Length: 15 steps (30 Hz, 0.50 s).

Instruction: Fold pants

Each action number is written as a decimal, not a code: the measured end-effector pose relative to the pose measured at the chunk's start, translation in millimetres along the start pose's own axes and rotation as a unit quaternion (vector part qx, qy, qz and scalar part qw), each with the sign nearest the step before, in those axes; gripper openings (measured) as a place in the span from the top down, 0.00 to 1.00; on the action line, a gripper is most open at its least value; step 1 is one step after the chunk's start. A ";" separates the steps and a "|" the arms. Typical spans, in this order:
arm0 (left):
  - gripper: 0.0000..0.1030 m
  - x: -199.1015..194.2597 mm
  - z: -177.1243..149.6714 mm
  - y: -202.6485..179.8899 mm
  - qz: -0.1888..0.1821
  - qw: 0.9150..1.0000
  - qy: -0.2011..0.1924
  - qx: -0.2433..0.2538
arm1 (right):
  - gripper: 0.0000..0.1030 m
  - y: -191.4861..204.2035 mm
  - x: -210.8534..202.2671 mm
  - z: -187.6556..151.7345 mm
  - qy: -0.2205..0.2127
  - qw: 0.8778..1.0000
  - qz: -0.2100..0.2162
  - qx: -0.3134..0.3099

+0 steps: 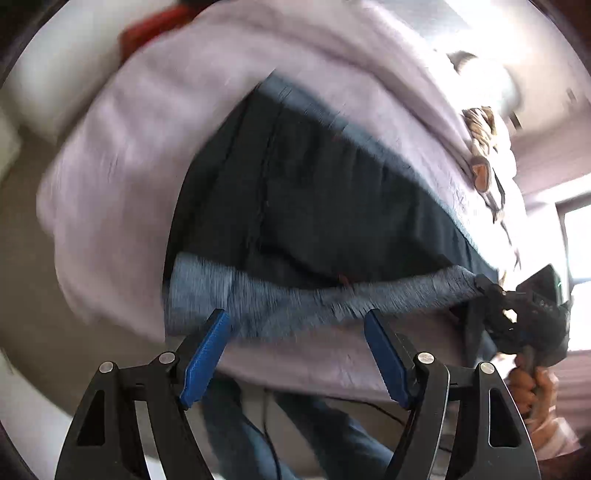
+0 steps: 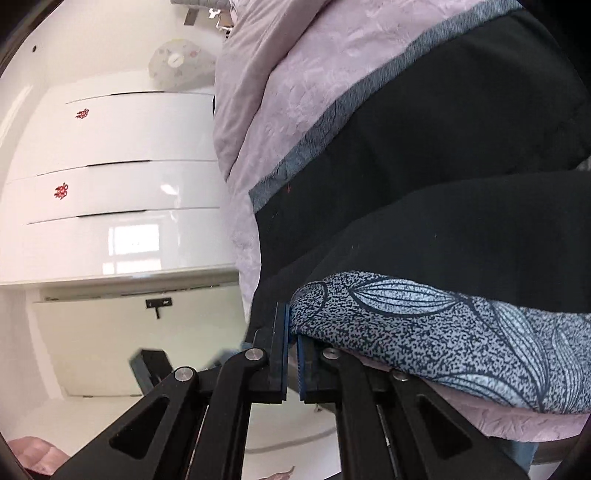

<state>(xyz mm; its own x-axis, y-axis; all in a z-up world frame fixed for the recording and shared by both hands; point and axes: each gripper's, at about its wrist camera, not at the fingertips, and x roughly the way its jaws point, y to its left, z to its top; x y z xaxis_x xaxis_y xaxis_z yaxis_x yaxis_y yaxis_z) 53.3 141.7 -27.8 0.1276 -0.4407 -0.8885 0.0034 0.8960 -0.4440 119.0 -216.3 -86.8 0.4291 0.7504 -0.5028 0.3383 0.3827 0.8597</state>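
Dark pants (image 1: pixel 314 206) with a blue-grey patterned waistband (image 1: pixel 295 302) lie spread on a bed covered in pale lilac bedding (image 1: pixel 147 166). My left gripper (image 1: pixel 295 332) is open and empty, its blue pads just short of the waistband's near edge. In the right wrist view my right gripper (image 2: pixel 292 332) is shut on the corner of the patterned waistband (image 2: pixel 424 314), with the dark pants (image 2: pixel 443 166) stretching away above it. The right gripper also shows in the left wrist view (image 1: pixel 517 314), holding the band's far right end.
A white glossy chest of drawers (image 2: pixel 110 184) with red knobs stands left of the bed. A red item (image 1: pixel 155 29) lies at the bed's far left end. A printed pillow (image 1: pixel 480 147) lies along the far side. The person's jeans-clad legs (image 1: pixel 258 435) are below the bed edge.
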 end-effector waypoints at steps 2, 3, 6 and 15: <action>0.27 2.7 -14.2 14.9 -0.020 0.998 0.006 -0.059 | 0.96 -5.7 3.6 -6.9 0.006 1.000 0.002 -0.001; 0.27 5.3 -19.3 22.4 -0.031 0.995 0.005 -0.092 | 0.96 -5.7 5.2 -9.8 0.008 1.000 0.003 0.000; 0.27 18.0 -24.3 33.9 -0.054 0.988 -0.003 -0.141 | 0.96 -6.6 8.3 -15.8 0.008 1.000 0.009 0.002; 0.79 67.4 2.6 35.4 -0.077 0.981 -0.011 -0.180 | 0.96 -8.1 1.8 -23.1 0.011 1.000 0.002 -0.019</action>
<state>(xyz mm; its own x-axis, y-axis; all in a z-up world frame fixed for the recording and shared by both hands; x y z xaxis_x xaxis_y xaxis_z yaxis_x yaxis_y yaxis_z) 64.7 143.9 -103.1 0.1746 -0.5645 -0.8068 -0.3246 0.7406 -0.5884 97.6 -205.7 -92.7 0.4119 0.7628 -0.4985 0.3051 0.4001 0.8642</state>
